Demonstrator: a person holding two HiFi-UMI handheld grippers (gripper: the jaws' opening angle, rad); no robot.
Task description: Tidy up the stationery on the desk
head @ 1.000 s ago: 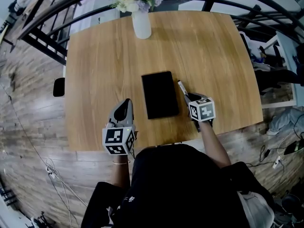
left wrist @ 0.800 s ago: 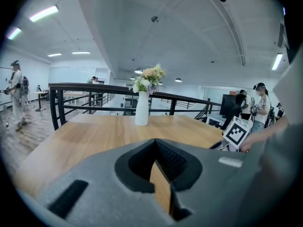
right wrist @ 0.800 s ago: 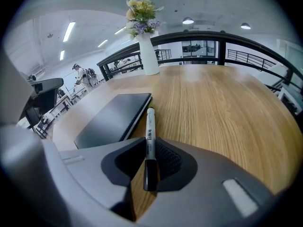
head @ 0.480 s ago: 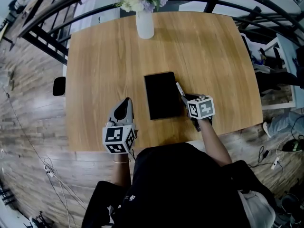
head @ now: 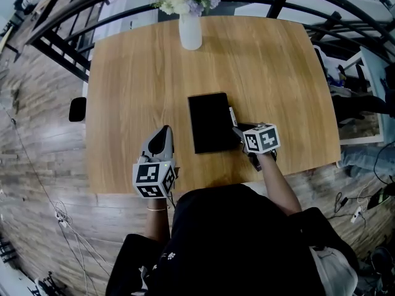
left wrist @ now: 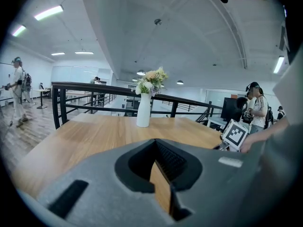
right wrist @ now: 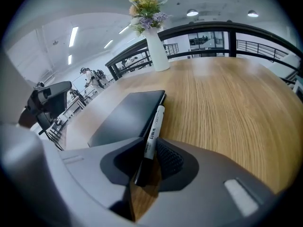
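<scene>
A black notebook (head: pixel 212 122) lies flat in the middle of the wooden desk (head: pixel 123 91); the right gripper view shows it (right wrist: pixel 128 115) just ahead and to the left. My right gripper (head: pixel 239 130) is shut on a white marker with a black cap (right wrist: pixel 152 131), held low over the desk. The marker (head: pixel 233 117) points away from me and runs along the notebook's right edge. My left gripper (head: pixel 162 135) rests near the desk's front edge, left of the notebook, its jaws together with nothing between them (left wrist: pixel 158 167).
A white vase with flowers (head: pixel 190 31) stands at the desk's far edge, also in the right gripper view as the vase (right wrist: pixel 157 51). Black railings (head: pixel 62 36) run behind the desk. Several people stand in the background room. The desk's front edge is close to my body.
My right gripper has carried the marker to the left, from a gap beside the notebook to right against its right edge. The left gripper has stayed put.
</scene>
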